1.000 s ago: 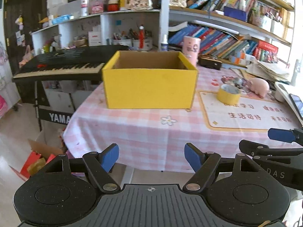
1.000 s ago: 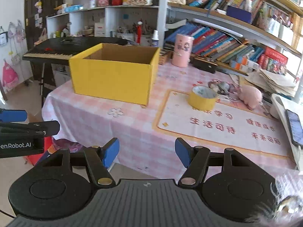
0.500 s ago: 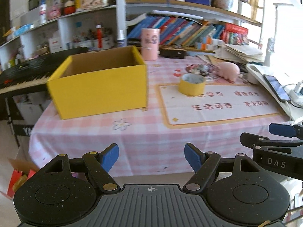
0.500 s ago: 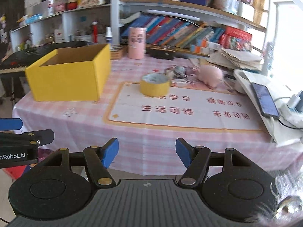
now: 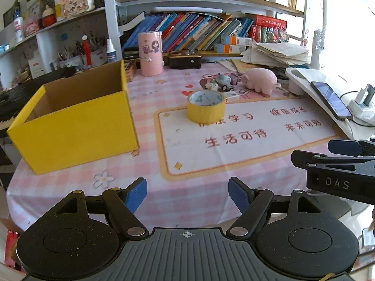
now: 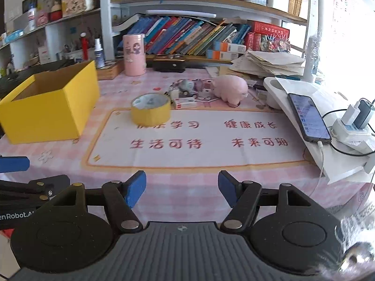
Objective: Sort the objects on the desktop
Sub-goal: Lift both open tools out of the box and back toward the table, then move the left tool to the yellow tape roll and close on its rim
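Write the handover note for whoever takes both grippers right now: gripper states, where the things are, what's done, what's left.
Left gripper: jaws open, empty, hanging over the near table edge.
Right gripper: jaws open, empty, also at the near edge.
Open yellow cardboard box: on the left of the pink checked tablecloth; no contents visible from here.
Yellow tape roll: lying flat on the far edge of the white mat with red characters.
Pink pig figure and small grey toy car: behind the mat.
Done: nothing visibly sorted.
Left: likely every loose item; the tape roll looks the easiest start.
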`<state>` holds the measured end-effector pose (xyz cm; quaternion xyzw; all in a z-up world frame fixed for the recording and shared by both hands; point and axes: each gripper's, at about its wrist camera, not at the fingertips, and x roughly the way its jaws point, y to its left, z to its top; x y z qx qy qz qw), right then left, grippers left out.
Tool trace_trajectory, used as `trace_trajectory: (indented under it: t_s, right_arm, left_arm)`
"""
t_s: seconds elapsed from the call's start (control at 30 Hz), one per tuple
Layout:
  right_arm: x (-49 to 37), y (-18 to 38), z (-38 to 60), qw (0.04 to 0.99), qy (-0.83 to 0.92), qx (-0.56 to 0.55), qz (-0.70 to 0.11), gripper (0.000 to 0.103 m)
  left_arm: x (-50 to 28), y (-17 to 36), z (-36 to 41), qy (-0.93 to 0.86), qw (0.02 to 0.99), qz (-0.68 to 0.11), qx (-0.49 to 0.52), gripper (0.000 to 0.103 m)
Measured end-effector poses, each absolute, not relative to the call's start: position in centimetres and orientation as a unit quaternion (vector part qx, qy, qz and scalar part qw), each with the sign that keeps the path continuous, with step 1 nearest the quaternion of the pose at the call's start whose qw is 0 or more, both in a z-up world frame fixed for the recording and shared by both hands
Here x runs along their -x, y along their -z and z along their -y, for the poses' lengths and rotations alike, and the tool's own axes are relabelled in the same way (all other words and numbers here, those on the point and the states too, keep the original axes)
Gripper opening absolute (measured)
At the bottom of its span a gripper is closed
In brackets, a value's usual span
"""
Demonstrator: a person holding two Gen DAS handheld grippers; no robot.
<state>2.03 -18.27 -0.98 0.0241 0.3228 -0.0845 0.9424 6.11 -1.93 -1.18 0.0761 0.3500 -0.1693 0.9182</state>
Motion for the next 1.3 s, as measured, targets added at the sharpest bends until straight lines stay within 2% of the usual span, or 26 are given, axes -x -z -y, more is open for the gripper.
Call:
trace_trajectory:
  t_s: [0.77,1.07,1.3]
  right_arm:
    - [-15.4,1.5,30.9,0.941,0.032,-0.025,-0.336,0.070]
    - [-19.2,1.9,33.9,0.941,0.011,-0.027,-0.338,0.071]
    - [-21.0,2.5,35.3,0.938,0.006,-0.028,-0.346,0.071]
  left_arm:
    - [-19.2,3.4,13.5,0.108,0.915,-0.387,-0.041,0.079]
    - [-24.3,4.8,15.3,0.078,0.917,-0.384,-0.079,0.079]
    - [-27.0,5.7,15.7,0.099,0.910,-0.393,-0.084,0.088]
